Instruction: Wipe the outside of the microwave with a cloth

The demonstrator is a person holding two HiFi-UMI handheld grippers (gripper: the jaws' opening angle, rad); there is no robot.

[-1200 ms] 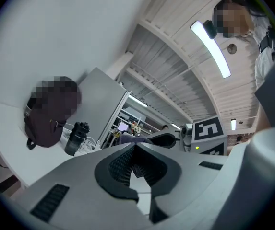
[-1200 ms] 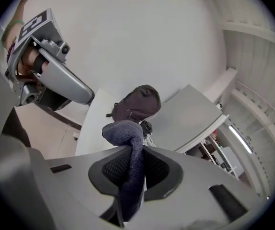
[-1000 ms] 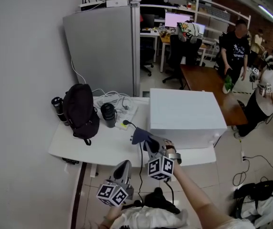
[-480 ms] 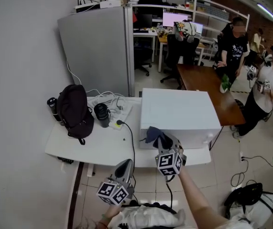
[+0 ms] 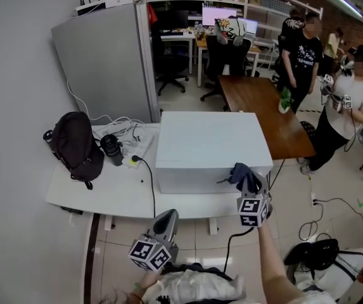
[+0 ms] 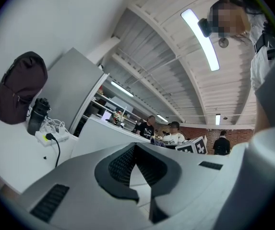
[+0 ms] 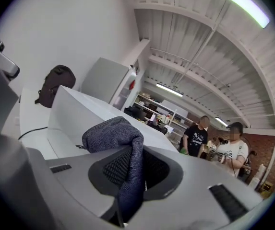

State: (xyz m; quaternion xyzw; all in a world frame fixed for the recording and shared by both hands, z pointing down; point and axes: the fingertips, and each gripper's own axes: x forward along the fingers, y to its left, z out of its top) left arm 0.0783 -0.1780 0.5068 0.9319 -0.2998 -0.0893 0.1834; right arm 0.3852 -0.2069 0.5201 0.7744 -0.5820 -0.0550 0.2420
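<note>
Since the wiping falls to one hand, the right gripper [image 5: 247,185] carries the cloth [image 5: 241,174], its jaws pinched tight on the dark blue fabric so that a bunched fold stands up past the tips as a soft pad. We hold that pad at the front right corner of the microwave [image 5: 206,143], just at its top edge, which looks like a fair place to begin on the top or the right side. The left gripper [image 5: 166,219] hangs low in front of the desk [image 5: 99,196], jaws together on nothing, out of the way. The top of the microwave is bare, so we judge a long stroke possible there. On its left lie a black cable [image 5: 150,185] and a backpack [image 5: 73,145]; on its right the desk ends close by, with a wooden table [image 5: 260,109] behind.
</note>
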